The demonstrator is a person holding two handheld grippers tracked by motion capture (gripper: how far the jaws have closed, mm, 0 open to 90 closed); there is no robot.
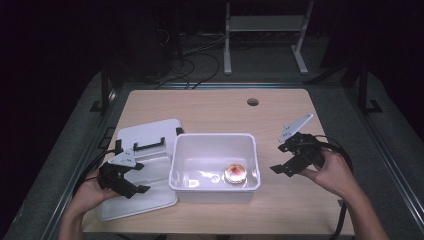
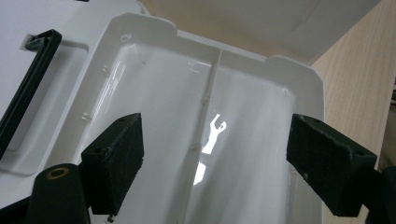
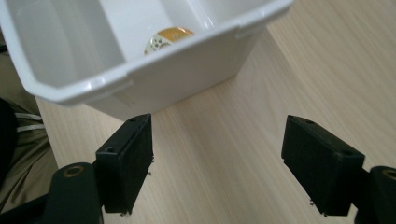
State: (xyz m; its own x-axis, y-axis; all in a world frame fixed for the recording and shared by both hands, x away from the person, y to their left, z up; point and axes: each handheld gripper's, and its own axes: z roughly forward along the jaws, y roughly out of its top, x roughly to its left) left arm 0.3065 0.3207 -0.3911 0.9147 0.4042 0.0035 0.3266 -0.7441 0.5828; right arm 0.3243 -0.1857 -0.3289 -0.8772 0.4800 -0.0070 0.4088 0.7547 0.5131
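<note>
Left gripper (image 1: 131,179): lower left of the high view, held in the person's left hand (image 1: 89,192) over the lid; jaws wide with nothing between them. No contact with the lid can be made out.
Lid (image 1: 150,150): white, flat on the surface at left centre, its right edge just beside the bin. A black handle (image 1: 148,144) sits on its upper part. In the left gripper view its glossy ribbed face (image 2: 196,140) lies under the spread jaws.
Bin (image 1: 215,141): white, open, centre of the high view, standing on the wooden surface (image 1: 220,107).
Ball (image 1: 235,172): small, round, reddish and gold, on the bin's floor toward its lower right corner; in the right gripper view it peeks over the bin's rim (image 3: 170,37).
Right gripper (image 1: 281,160): right of the bin, apart from it, held in the right hand (image 1: 332,172); jaws wide, empty, over bare wood.
</note>
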